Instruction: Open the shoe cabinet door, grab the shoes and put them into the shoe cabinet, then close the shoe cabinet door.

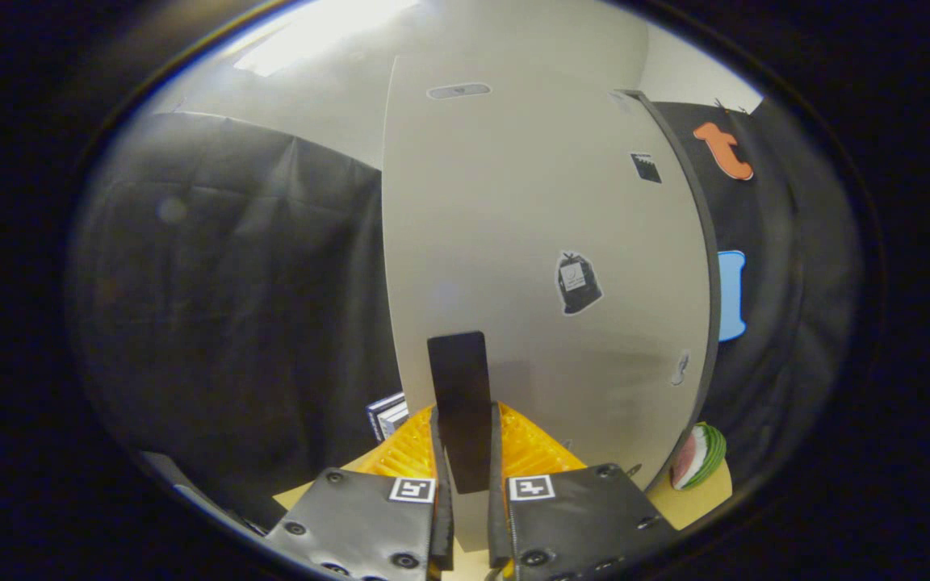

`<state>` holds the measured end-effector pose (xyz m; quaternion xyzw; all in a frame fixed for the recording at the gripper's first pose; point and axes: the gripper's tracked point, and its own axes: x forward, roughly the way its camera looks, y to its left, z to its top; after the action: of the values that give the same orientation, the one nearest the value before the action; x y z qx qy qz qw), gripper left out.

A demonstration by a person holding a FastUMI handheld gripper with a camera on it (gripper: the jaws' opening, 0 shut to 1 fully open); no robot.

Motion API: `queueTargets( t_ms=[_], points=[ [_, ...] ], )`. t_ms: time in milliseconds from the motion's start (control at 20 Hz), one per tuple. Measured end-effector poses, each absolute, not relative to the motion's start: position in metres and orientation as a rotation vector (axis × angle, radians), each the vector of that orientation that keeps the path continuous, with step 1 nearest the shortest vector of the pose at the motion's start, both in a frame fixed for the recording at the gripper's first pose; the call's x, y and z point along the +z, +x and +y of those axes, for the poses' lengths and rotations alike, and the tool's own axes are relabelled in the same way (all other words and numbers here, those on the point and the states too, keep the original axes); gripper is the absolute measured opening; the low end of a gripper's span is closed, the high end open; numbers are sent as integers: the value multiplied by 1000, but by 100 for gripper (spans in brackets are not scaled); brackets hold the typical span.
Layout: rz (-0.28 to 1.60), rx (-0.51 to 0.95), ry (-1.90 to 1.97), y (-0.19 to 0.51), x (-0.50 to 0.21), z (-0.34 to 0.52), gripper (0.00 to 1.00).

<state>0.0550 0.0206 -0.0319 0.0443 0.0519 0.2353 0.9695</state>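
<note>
Shoe cabinet door (529,242), with its upright dark handle (458,403) running lengthwise between our gripper (465,452) fingers; we judge the jaws narrowed, pressing on both of its sides.

- Black cloth wall (223,274) hangs creased behind, dark and dull.
- Pale ceiling (336,89) above, with a bright light panel (312,32).
- Tan floor (703,500) shows low down.

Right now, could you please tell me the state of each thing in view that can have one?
Tool: shut on the handle.
Handle: upright, clamped between the tool's fingers.
Door: whether shut or ajar cannot be told from here.
Stickers: stuck flat on the door.
</note>
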Motion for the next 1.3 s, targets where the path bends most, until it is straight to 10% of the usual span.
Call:
queueTargets(
  t_ms=[1300],
  points=[
    [108,255,182,46,-28,-29,15]
  ],
)
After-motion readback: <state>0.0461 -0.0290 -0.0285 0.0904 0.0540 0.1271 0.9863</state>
